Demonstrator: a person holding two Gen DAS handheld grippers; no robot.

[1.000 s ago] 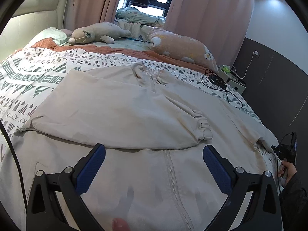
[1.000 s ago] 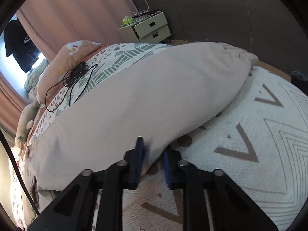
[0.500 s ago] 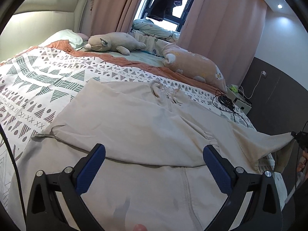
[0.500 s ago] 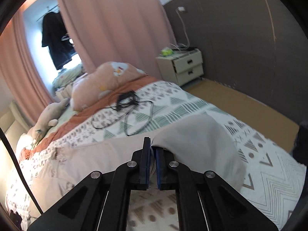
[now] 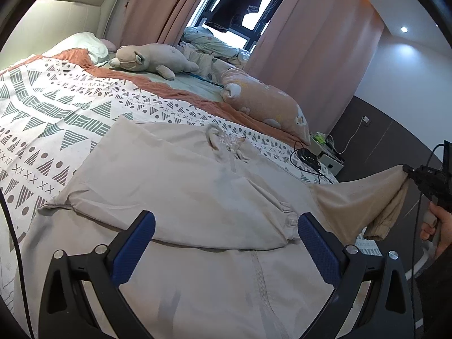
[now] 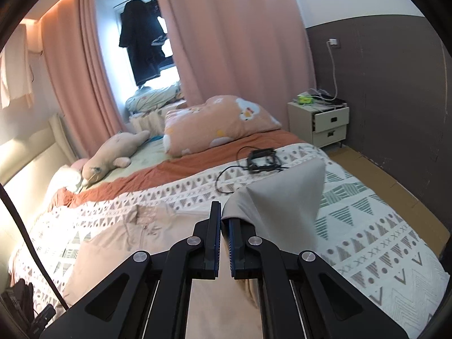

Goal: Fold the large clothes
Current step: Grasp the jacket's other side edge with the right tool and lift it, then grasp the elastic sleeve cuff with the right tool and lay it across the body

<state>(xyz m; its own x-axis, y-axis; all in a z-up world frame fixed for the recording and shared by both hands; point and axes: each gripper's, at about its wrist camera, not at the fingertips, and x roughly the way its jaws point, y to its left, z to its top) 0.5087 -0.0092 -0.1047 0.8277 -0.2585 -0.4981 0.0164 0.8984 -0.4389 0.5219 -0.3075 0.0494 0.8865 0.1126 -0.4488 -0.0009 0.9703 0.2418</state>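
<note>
A large beige zip jacket (image 5: pixel 180 186) lies spread on the patterned bed, front up, its left sleeve folded across the chest. My left gripper (image 5: pixel 226 243) is open and empty, hovering above the jacket's lower front by the zipper (image 5: pixel 260 279). My right gripper (image 6: pixel 224 226) is shut on the jacket's right sleeve (image 6: pixel 285 197) and holds it lifted above the bed. In the left wrist view the right gripper (image 5: pixel 408 171) shows at the far right with the raised sleeve (image 5: pixel 356 200) and its cuff hanging down.
A plush toy (image 5: pixel 152 58) and a peach pillow (image 5: pixel 265 107) lie at the head of the bed. A black cable bundle (image 6: pixel 260 159) rests on the bedspread (image 5: pixel 56 118) near the right edge. A nightstand (image 6: pixel 319 121) stands by the dark wall.
My right gripper has lifted the right sleeve off the bed edge, up and inward over the bed. My left gripper has stayed open and risen a little above the jacket.
</note>
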